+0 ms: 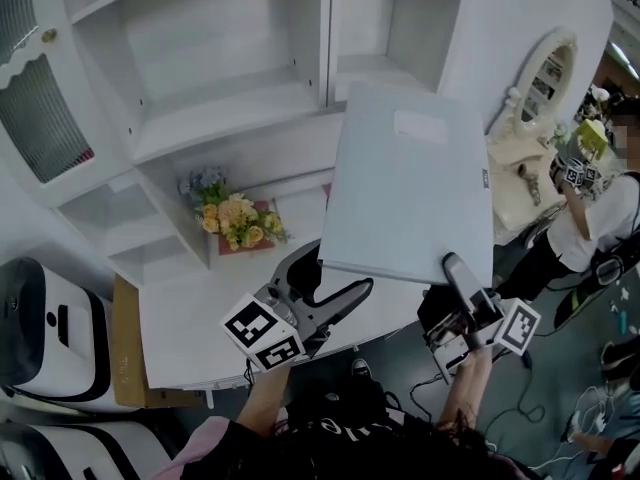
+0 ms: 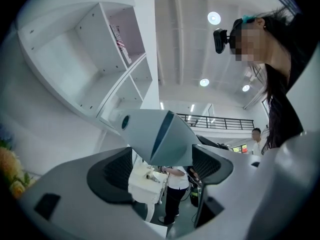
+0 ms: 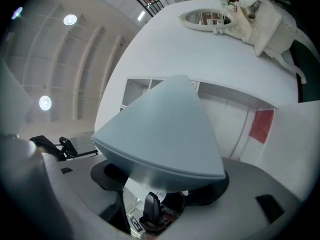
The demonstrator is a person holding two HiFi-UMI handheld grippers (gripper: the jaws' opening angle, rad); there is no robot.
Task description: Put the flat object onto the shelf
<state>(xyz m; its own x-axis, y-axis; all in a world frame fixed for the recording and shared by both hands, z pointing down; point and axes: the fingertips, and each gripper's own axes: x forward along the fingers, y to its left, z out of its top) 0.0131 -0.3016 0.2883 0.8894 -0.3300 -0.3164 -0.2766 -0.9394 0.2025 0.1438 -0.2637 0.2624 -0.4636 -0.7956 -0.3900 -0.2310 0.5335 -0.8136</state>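
You are clamping jaws of left gripper (image 1: 335, 283) and right gripper (image 1: 452, 265) on near edge of light grey flat folder (image 1: 410, 183), leaving far edge free for white shelf (image 1: 230, 108).

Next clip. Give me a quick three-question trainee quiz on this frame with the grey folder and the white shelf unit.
1. Which gripper grips the grey folder? A) left gripper only B) right gripper only C) both
2. True or false: the folder already lies on a shelf of the white shelf unit.
3. Fill in: on the white desk, left of the folder, stands a bunch of ____.
Key: 1 C. 2 false, it is held in the air in front of the unit. 3 flowers.
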